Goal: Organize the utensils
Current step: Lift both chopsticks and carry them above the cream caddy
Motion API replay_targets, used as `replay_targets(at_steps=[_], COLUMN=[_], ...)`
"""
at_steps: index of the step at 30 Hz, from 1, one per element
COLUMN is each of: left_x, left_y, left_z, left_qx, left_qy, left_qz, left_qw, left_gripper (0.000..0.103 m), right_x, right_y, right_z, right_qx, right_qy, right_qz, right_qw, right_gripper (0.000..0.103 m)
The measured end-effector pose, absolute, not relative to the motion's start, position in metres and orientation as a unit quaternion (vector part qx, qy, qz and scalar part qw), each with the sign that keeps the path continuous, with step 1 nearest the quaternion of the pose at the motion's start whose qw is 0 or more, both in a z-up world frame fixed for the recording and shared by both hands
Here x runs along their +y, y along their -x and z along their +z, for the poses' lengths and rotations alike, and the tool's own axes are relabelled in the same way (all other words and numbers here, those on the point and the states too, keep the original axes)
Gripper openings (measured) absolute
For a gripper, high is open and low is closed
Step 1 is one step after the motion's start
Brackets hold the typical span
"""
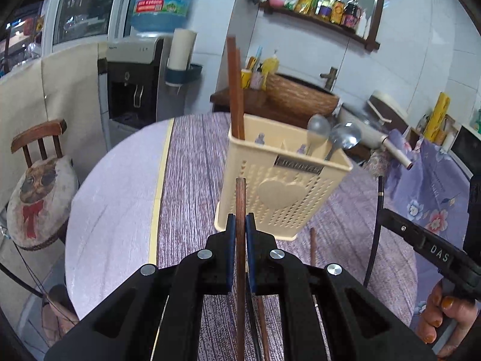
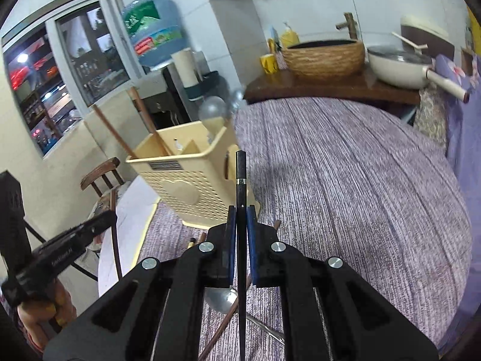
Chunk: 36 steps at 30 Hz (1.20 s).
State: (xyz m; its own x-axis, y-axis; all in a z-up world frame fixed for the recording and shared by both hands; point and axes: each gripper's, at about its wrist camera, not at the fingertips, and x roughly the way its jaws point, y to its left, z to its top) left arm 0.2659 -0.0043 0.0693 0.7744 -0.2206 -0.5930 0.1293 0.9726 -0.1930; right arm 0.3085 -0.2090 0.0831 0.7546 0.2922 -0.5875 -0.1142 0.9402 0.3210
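A cream perforated utensil holder (image 1: 282,177) stands on the purple table; it also shows in the right wrist view (image 2: 186,177). It holds brown chopsticks (image 1: 234,90) and two metal spoons (image 1: 333,138). My left gripper (image 1: 240,225) is shut on a brown chopstick (image 1: 240,198), just in front of the holder. My right gripper (image 2: 240,219) is shut on a black chopstick (image 2: 240,174), to the right of the holder. A spoon (image 2: 222,299) and more brown chopsticks (image 2: 222,325) lie on the table under my right gripper.
A loose brown chopstick (image 1: 313,246) lies by the holder's base. A wooden chair (image 1: 39,162) stands left of the round table. A woven basket (image 2: 324,57), a white pan (image 2: 399,66) and a water dispenser (image 1: 135,81) stand beyond the table's far edge.
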Motion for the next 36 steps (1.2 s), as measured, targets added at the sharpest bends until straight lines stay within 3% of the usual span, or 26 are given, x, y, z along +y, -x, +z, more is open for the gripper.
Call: replay_targets(at_steps=[27, 36], left_x=[0.009, 0.007], left_y=[-0.231, -0.252], left_z=[0.139, 0.204], left_qx=[0.244, 0.19], left_qy=[0.066, 0.078], left_qz=[-0.106, -0.099], left_qw=[0.962, 0.974], left_gripper=[0.008, 0.008], right_x=[-0.209, -0.201], right_y=[-0.255, -0.271], right_z=[0.152, 0.222], right_qx=[0.274, 0.208], right_qy=[-0.089, -0.084], right_qz=[0.174, 0.171], right_qw=[0.942, 0.96], right_gripper=[0.008, 0.008])
